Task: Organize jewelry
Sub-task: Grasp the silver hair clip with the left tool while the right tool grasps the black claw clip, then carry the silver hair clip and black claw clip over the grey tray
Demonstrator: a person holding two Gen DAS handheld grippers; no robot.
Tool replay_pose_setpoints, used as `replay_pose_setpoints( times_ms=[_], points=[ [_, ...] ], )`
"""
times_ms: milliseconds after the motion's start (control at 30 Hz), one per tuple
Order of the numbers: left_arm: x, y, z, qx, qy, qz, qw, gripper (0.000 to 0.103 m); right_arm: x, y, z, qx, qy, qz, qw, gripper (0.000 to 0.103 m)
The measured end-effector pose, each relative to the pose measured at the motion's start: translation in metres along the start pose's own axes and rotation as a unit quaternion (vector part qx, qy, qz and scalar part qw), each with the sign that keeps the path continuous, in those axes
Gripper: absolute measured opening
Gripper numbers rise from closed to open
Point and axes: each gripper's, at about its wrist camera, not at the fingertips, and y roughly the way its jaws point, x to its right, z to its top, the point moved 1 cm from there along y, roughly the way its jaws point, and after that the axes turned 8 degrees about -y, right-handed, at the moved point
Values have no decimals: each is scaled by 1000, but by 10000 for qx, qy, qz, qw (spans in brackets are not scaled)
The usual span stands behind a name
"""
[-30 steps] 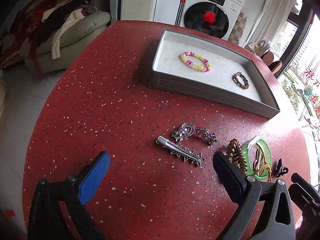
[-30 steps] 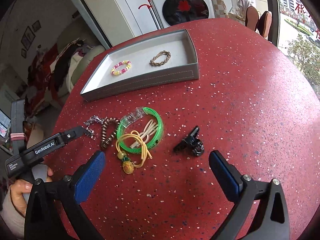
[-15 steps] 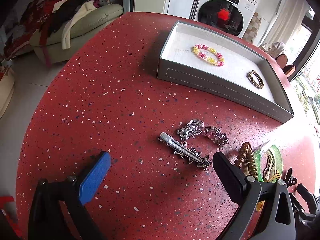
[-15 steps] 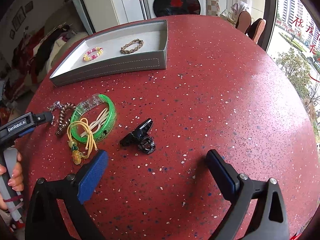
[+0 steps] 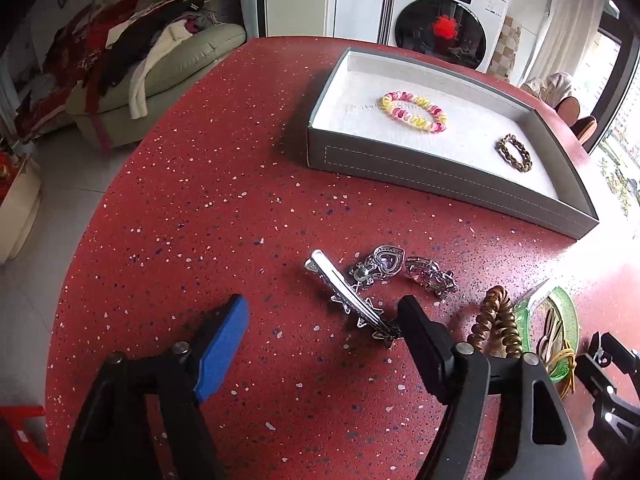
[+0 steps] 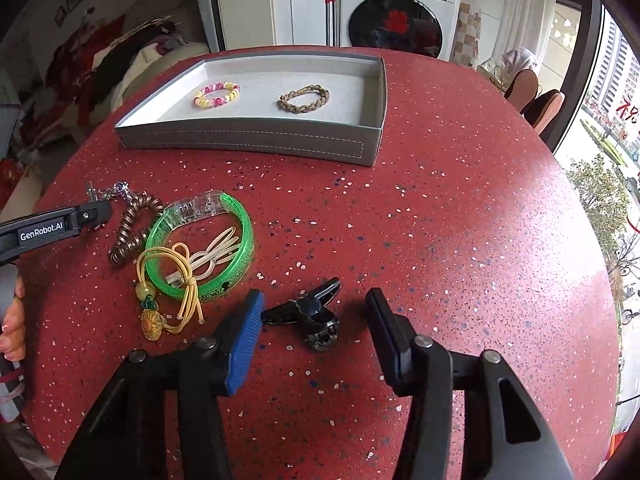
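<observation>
A grey tray (image 5: 440, 176) (image 6: 248, 140) holds a pink-yellow bracelet (image 5: 414, 112) (image 6: 217, 94) and a brown braided bracelet (image 5: 515, 153) (image 6: 304, 98). My left gripper (image 5: 324, 320) is open; a silver star hair clip (image 5: 348, 298) lies just ahead, touching its right finger (image 5: 420, 332). Beside the clip lies silver heart jewelry (image 5: 400, 268). My right gripper (image 6: 316, 312) is open with a black claw clip (image 6: 310, 312) between its fingers. A brown spiral hair tie (image 6: 132, 228), a green bangle (image 6: 204, 248) and a yellow cord charm (image 6: 168, 292) lie to the left.
The red speckled round table (image 6: 460, 240) carries everything. A washing machine (image 6: 394, 20) stands behind it. A sofa piled with clothes (image 5: 132, 60) is at the far left. Windows are at the right. The left gripper also shows in the right wrist view (image 6: 60, 226).
Both grippers have lowered and moved forward. The right gripper now straddles the black claw clip, with narrower jaws. The left gripper has closed in on the silver star clip.
</observation>
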Motion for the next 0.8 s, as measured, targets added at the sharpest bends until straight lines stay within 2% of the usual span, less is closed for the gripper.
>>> replay_pose_setpoints(
  times_ms=[67,100,133,167,200,233,333,533,567,600,800],
  points=[
    [-1,-2,0,25,46,-40,10000,82,2,-1,0,19,72,24,10000,40],
    [-1,-3,0,56,82,-61,9999,74,3,-2,-1,36,128,70,9999,40],
    [-1,-4,0,77,127,-89,9999,70,4,-2,-2,48,179,97,9998,40],
    [-1,-4,0,87,173,-118,9997,63,5,-3,-2,64,218,101,9997,40],
    [-1,-5,0,107,226,-157,9996,50,6,-4,-3,83,250,96,9996,40],
    [-1,-7,-1,129,287,-201,9993,44,6,-5,-3,102,279,91,9995,40],
    [-2,-9,-3,157,440,-372,9982,36,8,-10,-3,159,350,111,9992,40],
    [-10,-16,-9,162,512,-922,9943,34,9,-17,-1,255,473,173,9984,40],
    [-11,-18,-9,171,528,-979,9937,28,8,-18,0,269,490,186,9983,40],
    [-12,-20,-8,161,546,-1041,9929,29,8,-19,1,288,509,200,9981,40],
    [-11,-30,-6,228,643,-1187,9906,29,8,-23,8,364,585,294,9972,40]
  ],
)
